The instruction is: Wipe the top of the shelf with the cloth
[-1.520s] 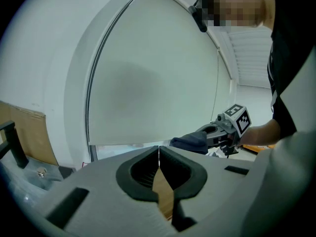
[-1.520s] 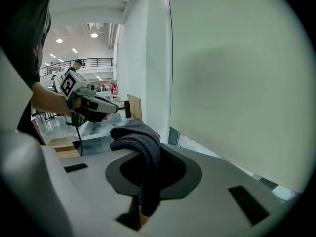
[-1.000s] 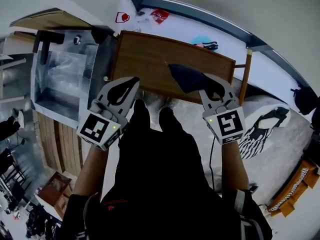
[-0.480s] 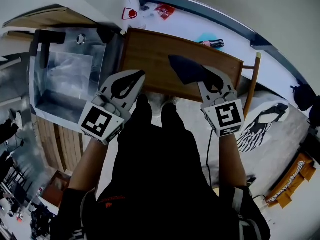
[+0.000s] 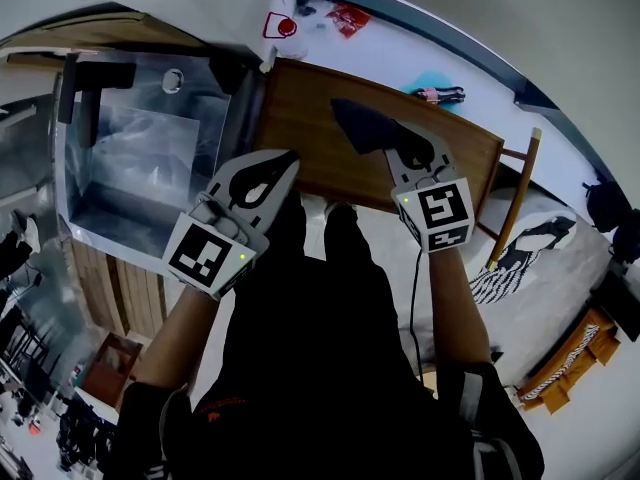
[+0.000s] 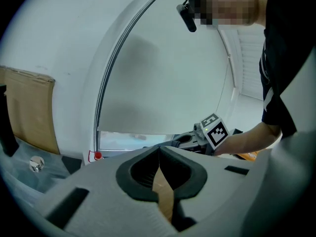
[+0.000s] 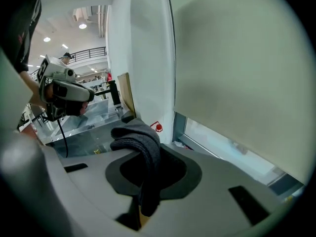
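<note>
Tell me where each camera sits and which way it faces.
Head view: on the person's head, looking steeply down at the shelf; arms, legs show.
Left gripper view: on the left tongs, shut and empty, facing the wall; the person's forearm shows.
Right gripper view: on the right tongs, shut on the cloth, facing the wall.
Shared: the cloth shows in head and right gripper views.
</note>
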The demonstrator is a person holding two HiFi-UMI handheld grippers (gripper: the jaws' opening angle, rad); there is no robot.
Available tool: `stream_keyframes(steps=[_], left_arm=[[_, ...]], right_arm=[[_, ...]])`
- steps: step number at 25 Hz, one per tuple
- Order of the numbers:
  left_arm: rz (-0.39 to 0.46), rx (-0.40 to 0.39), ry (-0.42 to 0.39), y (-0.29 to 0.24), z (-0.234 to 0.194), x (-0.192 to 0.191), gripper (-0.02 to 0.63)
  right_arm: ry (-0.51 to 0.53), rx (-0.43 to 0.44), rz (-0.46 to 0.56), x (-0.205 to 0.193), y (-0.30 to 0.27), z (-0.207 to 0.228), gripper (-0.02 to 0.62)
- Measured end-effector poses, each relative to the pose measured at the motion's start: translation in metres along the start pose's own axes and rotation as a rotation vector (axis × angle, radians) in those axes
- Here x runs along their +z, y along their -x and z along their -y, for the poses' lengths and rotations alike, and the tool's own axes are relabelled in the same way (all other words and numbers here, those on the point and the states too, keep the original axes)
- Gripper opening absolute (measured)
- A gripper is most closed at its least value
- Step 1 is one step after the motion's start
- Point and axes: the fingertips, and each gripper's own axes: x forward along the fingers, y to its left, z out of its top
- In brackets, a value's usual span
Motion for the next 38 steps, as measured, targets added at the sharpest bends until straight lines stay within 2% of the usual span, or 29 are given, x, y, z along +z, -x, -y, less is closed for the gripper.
stream_keyframes(steps=[9,15,23,32,34,38], left_arm=[[-0.016,0.016,0.060,0.001,-0.029,-0.018,0.023],[-0.022,0.020,0.082,0.003,-0.044,-0.025,0.023],[-0.035,0.017,0.103,0.008,-0.051,-0.036,0.023],[-0.061,0.009,0.111,0.015,-0.053,-0.053,0.023],[-0.063,0.006,0.113,0.016,-0.052,-0.056,0.023],[-0.076,0.001,0.119,0.015,-0.051,-0.063,0.023]], right_arm=[[0.014,0.048,-0.047,-0.004,-0.078,-0.004,0.040],[0.047,0.035,-0.068,-0.008,-0.122,-0.008,0.040],[0.195,0.018,-0.125,-0.020,-0.168,-0.021,0.040],[0.491,-0.075,-0.238,-0.051,-0.208,-0.030,0.040],[0.503,-0.068,-0.250,-0.057,-0.214,-0.035,0.040],[0.457,-0.053,-0.264,-0.067,-0.224,-0.039,0.040]])
